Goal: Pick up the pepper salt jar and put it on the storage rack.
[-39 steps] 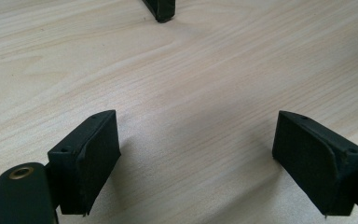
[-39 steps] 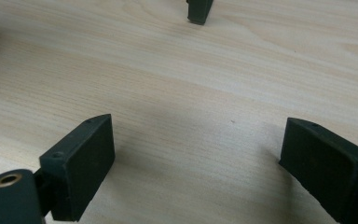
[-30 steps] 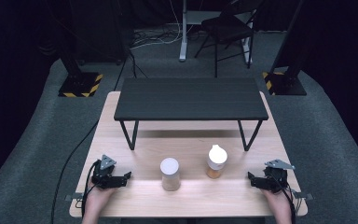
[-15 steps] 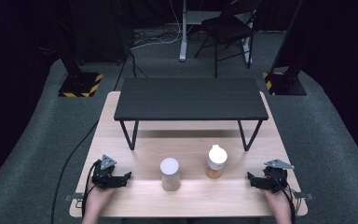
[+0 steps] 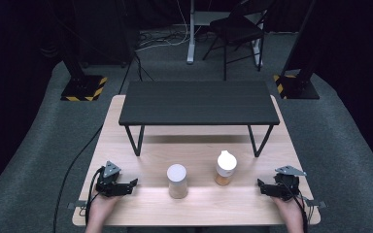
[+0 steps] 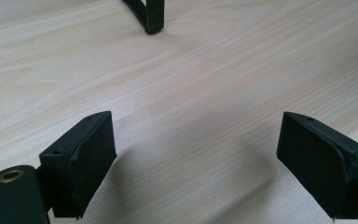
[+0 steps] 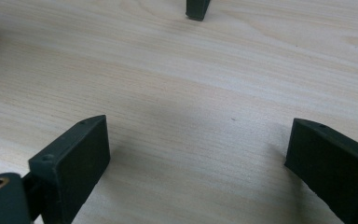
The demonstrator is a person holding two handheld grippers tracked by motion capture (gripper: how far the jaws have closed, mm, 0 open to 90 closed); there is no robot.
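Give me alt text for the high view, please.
Two lidded containers, a white-capped jar and a bottle with orange contents, stand on a wooden table before a black riser shelf. The left gripper and right gripper rest open at either side.

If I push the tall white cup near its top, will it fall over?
Probably, yes. The white cup stands upright, taller than it is wide, so a high push would likely tip it. It looks like light plastic, so it may slide first on the smooth wooden table. Once down, its round side could roll.
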